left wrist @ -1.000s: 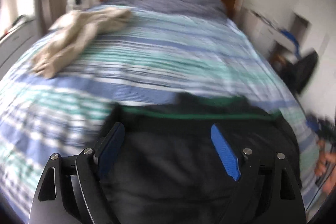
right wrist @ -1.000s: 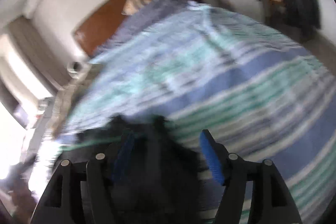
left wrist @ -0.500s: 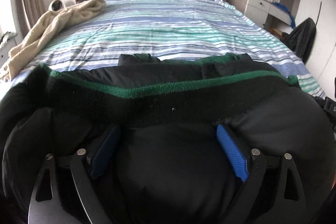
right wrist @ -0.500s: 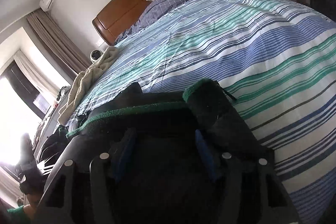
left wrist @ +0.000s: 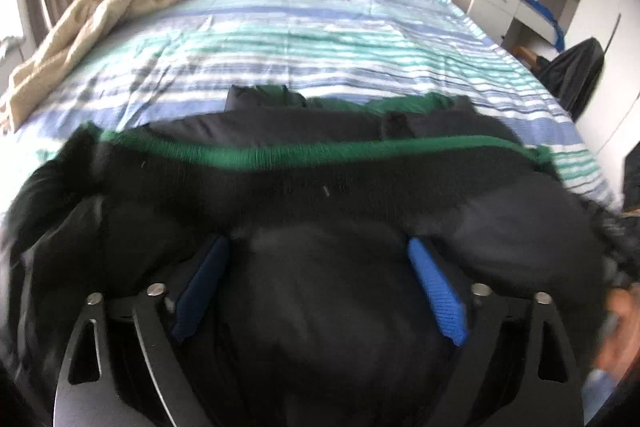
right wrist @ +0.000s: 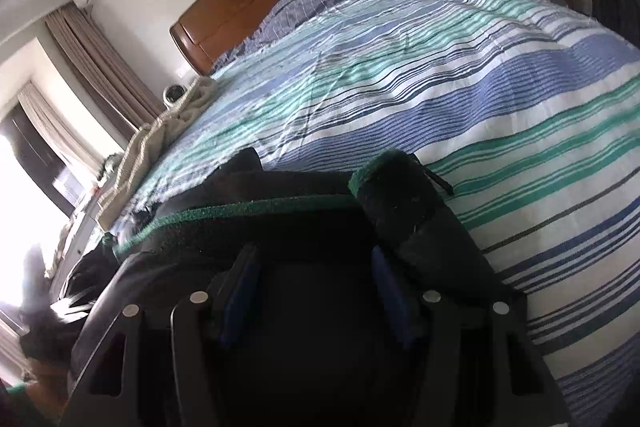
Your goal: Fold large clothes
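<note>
Both your grippers, left (left wrist: 318,259) and right (right wrist: 314,267), sit with fingers spread wide over the black jacket (left wrist: 320,291) (green-trimmed hem), pinching nothing. It lies bunched at the foot of the striped duvet (left wrist: 312,43), a beige blanket (left wrist: 80,27) far left.

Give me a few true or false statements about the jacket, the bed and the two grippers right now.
1. The black jacket has a green trim. True.
2. The left gripper is clamped shut. False: its jaws stand wide apart with jacket fabric between them.
3. A beige blanket lies on the striped duvet. True.
4. The jacket hangs on the wooden headboard. False: it lies at the near end of the bed.
5. The right gripper is over the jacket. True.
</note>
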